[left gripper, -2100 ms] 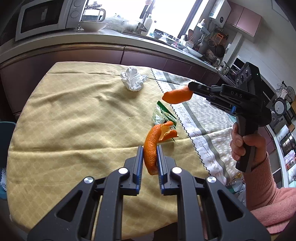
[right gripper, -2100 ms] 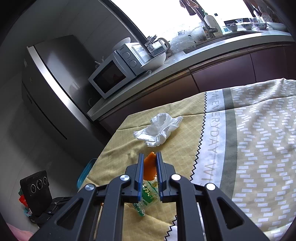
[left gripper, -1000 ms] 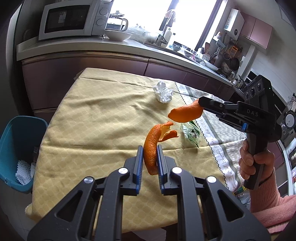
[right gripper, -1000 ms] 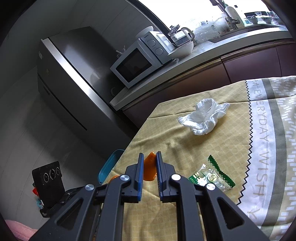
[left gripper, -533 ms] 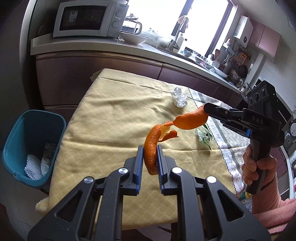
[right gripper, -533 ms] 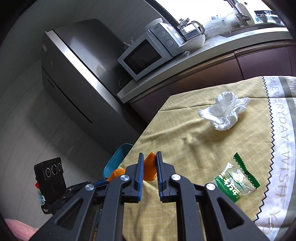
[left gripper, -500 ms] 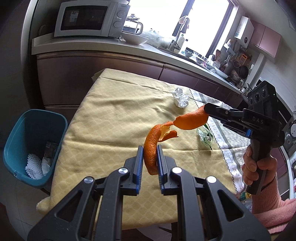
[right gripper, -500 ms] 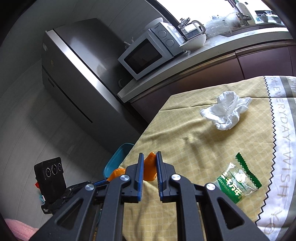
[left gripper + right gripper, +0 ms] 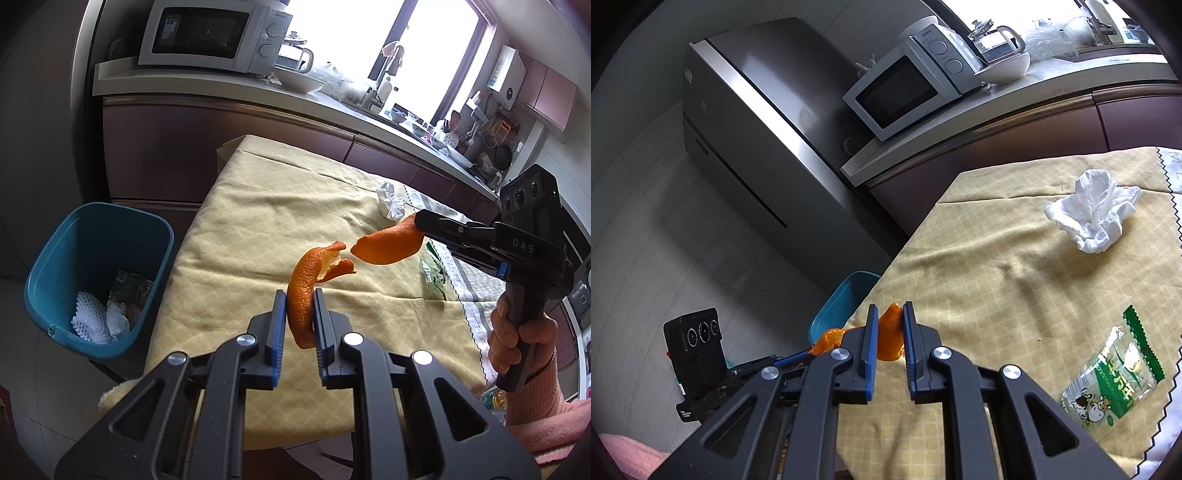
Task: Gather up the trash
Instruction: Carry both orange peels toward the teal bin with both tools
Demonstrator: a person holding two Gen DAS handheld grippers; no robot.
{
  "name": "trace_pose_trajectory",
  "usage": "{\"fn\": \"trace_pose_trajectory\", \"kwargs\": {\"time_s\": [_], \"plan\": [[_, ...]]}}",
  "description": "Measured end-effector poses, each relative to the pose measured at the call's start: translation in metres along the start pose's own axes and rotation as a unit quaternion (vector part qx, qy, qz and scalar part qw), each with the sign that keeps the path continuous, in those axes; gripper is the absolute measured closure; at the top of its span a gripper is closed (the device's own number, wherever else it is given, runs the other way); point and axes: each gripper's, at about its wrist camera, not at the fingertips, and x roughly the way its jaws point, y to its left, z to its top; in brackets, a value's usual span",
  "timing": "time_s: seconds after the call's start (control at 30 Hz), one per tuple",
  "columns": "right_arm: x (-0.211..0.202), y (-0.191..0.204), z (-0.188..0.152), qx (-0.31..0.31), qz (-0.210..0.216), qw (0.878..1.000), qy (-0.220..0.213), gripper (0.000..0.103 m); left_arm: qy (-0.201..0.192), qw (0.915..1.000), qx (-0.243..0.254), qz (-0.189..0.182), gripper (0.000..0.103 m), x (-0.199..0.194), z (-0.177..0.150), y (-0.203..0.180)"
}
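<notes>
A curled orange peel (image 9: 304, 291) is clamped between the pads of the left tool (image 9: 300, 314) and held above the near part of the table (image 9: 258, 229). A second peel (image 9: 388, 242) is clamped in the right tool (image 9: 888, 334), just beside the first, also off the table. A tissue (image 9: 1093, 210) and a green wrapper (image 9: 1115, 373) are left lying on the cloth, and a teal bin (image 9: 92, 236) with trash inside is seen on the floor by the table's left edge.
</notes>
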Motion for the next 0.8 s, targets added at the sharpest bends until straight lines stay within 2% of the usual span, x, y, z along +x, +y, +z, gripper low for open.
{"fn": "trace_pose_trajectory", "kwargs": {"time_s": [0.8], "plan": [[0.063,0.041,0.011,-0.029,0.043,0.997,0.048,0.091,-0.030,0.9973,-0.049,0.046,0.088,-0.029,0.002,0.061]]}}
